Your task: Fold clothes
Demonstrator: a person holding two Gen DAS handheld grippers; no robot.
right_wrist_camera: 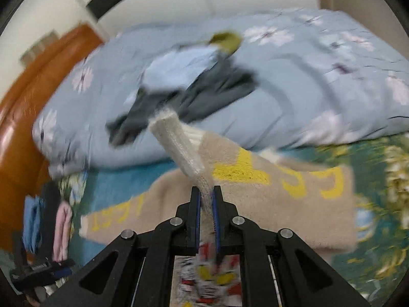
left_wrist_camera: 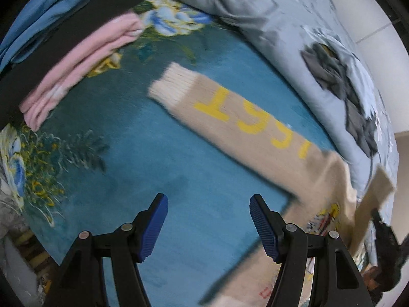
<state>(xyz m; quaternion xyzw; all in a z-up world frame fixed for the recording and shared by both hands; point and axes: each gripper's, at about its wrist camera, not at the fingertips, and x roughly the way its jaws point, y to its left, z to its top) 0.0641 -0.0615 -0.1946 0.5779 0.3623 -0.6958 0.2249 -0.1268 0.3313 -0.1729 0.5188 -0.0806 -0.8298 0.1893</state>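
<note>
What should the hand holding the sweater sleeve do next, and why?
Probably carry the cuff across and lay it on the beige sweater. The right gripper is shut on that sleeve and lifts it off the bed, while the other sleeve lies flat and the left gripper is open and empty.

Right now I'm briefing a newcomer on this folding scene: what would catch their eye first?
The beige sweater with big yellow lettering, spread across the teal floral bedspread. The right gripper is shut on its ribbed cuff, lifting that sleeve. Behind lies a pale blue quilt with dark clothes heaped on top.
</note>
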